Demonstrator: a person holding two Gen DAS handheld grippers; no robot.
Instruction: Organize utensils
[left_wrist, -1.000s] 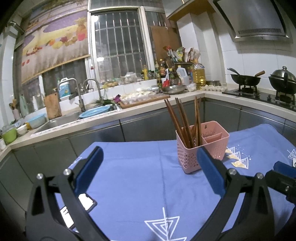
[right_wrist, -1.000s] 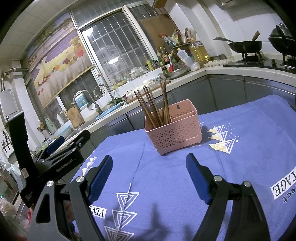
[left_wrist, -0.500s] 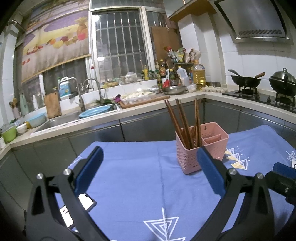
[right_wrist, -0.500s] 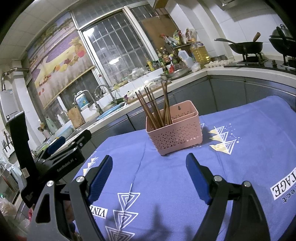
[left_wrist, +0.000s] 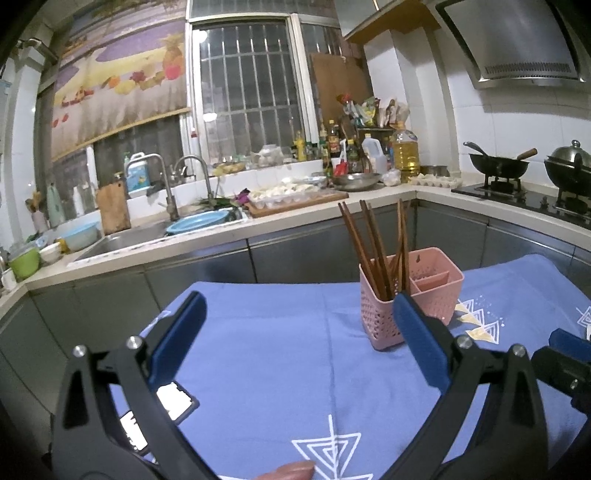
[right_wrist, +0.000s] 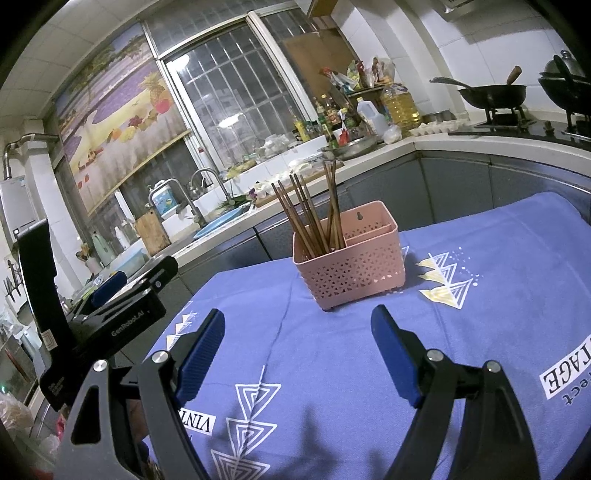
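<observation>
2 tools, both spread wide and empty: our left tool (left_wrist: 295, 317), our right tool (right_wrist: 297, 330). We log chopsticks (right_wrist: 308, 218) standing near-upright, tips fanned upward, in the left compartment of a pink basket (right_wrist: 351, 269) on the blue-clothed worktop (right_wrist: 332, 369). Only the right view shows the basket's hanging hole; only the left shows a fingertip (left_wrist: 291, 469).

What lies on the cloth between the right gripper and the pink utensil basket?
Nothing: in the right wrist view only bare blue cloth separates the open right gripper from the pink basket.
</observation>
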